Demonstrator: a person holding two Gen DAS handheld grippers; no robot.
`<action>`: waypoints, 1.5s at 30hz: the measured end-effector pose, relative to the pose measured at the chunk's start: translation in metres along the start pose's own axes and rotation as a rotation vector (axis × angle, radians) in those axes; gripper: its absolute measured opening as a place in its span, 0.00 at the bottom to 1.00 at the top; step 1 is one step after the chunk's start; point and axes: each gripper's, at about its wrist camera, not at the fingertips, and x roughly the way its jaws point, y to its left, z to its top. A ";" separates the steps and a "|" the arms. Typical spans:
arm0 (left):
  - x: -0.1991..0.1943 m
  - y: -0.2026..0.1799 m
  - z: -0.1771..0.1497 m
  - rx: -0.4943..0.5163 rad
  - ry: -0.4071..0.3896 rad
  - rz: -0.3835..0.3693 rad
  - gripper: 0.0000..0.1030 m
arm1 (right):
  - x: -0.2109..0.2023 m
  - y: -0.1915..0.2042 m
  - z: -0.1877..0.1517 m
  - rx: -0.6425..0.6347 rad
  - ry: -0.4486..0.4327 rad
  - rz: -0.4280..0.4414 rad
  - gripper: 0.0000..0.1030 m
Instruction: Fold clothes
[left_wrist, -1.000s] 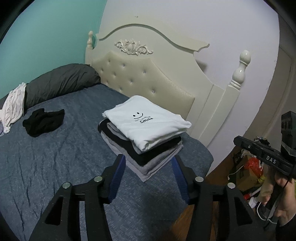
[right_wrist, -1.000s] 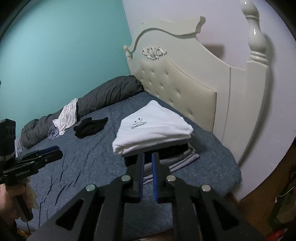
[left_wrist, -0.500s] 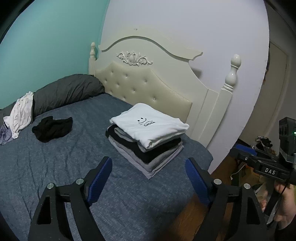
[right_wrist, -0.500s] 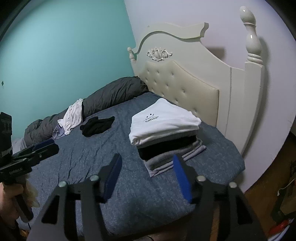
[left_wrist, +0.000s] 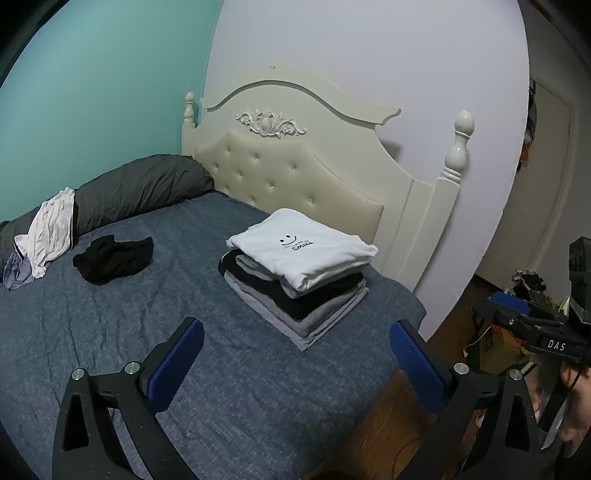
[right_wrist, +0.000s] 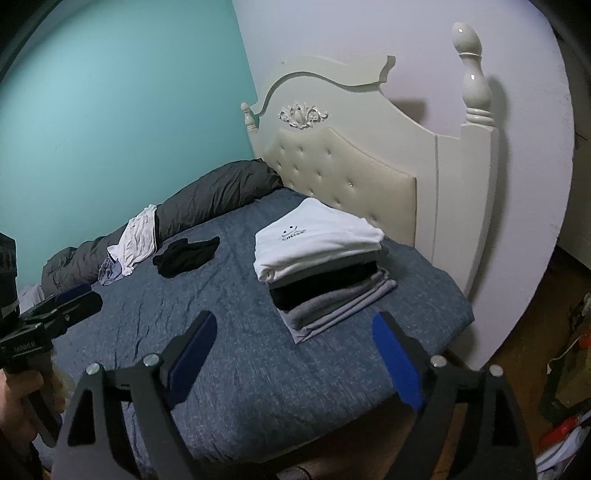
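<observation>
Both grippers are held above the near edge of the bed (left_wrist: 110, 332), clear of all clothing. The left gripper (left_wrist: 295, 354) is seen with its jaws spread wide; nothing is held between the blue pads (left_wrist: 177, 365). The right gripper (right_wrist: 295, 354) is likewise spread wide and empty, its blue pads (right_wrist: 397, 365) well apart.

The stack of folded clothes (left_wrist: 295, 288) is placed on the blue bedspread near the right-hand corner, close to the cream headboard (left_wrist: 295, 162). The stack is topped by a white T-shirt (left_wrist: 303, 251) printed with a small smiley face; black and grey garments are layered beneath it, with the lowest grey piece projecting slightly toward the viewer. In the right wrist view the same stack (right_wrist: 325, 273) is seen from its near side.

Unfolded items are located farther along the bed – a crumpled black garment (left_wrist: 112, 258) lies alone on the bedspread, well apart from the stack, and a white garment (left_wrist: 51, 229) is draped over the dark grey rolled duvet (left_wrist: 136, 192) along the teal wall. A small bluish item (left_wrist: 16, 273) lies just beside the white garment.

Each gripper is also visible in the other's view: the right one (left_wrist: 524, 317) at the right edge, the left one (right_wrist: 55, 310) at the left edge, each gripped by a hand — left hand (right_wrist: 14, 406) partly in frame.
</observation>
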 end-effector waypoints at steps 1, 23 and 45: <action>-0.001 0.000 -0.001 0.001 0.000 -0.001 1.00 | -0.002 0.000 -0.002 -0.001 0.000 -0.006 0.85; -0.029 -0.006 -0.024 -0.018 -0.016 0.023 1.00 | -0.034 0.024 -0.026 -0.022 -0.065 -0.044 0.99; -0.045 -0.007 -0.036 -0.011 -0.018 0.046 1.00 | -0.047 0.036 -0.037 -0.032 -0.074 -0.022 0.99</action>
